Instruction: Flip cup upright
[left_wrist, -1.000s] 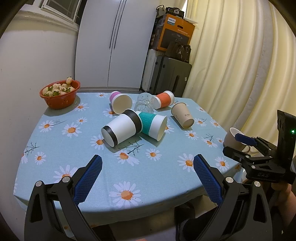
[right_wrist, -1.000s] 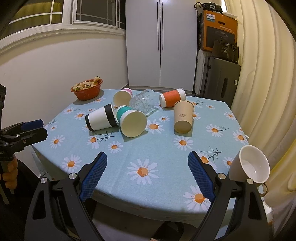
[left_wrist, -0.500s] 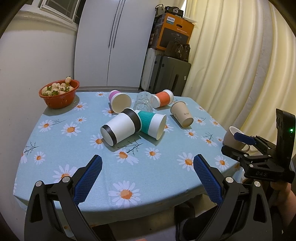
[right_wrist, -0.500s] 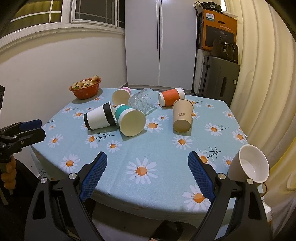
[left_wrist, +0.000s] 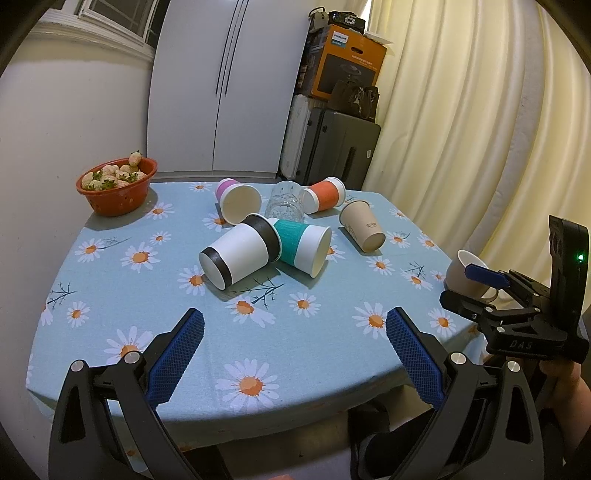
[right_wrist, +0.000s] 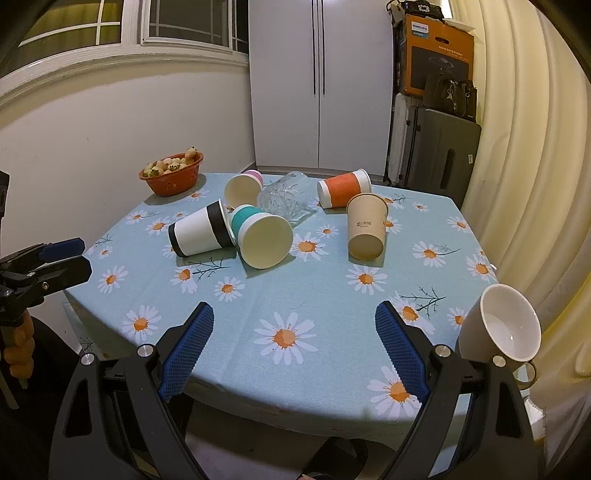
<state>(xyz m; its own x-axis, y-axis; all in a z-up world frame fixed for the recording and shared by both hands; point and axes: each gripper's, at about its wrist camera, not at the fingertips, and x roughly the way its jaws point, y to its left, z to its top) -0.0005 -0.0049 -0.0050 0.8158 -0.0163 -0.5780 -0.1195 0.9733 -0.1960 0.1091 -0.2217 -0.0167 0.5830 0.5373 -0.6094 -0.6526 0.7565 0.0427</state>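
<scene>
Several paper cups lie on their sides mid-table: a white and black cup (left_wrist: 240, 256), a teal cup (left_wrist: 303, 245), a pink cup (left_wrist: 236, 199), an orange cup (left_wrist: 325, 195) and a tan cup (left_wrist: 364, 230). A clear glass (left_wrist: 284, 205) lies among them. A white mug (right_wrist: 506, 328) lies tilted at the table's near right corner. My left gripper (left_wrist: 293, 349) is open and empty above the front edge. My right gripper (right_wrist: 293, 338) is open and empty, left of the mug. It also shows in the left wrist view (left_wrist: 476, 286).
A red bowl of strawberries (left_wrist: 116, 184) stands at the back left of the daisy tablecloth (left_wrist: 147, 295). A wall is at the left, curtains (left_wrist: 480, 129) at the right. A white cabinet, suitcases and a box stand behind the table.
Both grippers have drawn back slightly from the table; the view shifts a little. Cups and mug have not moved.
</scene>
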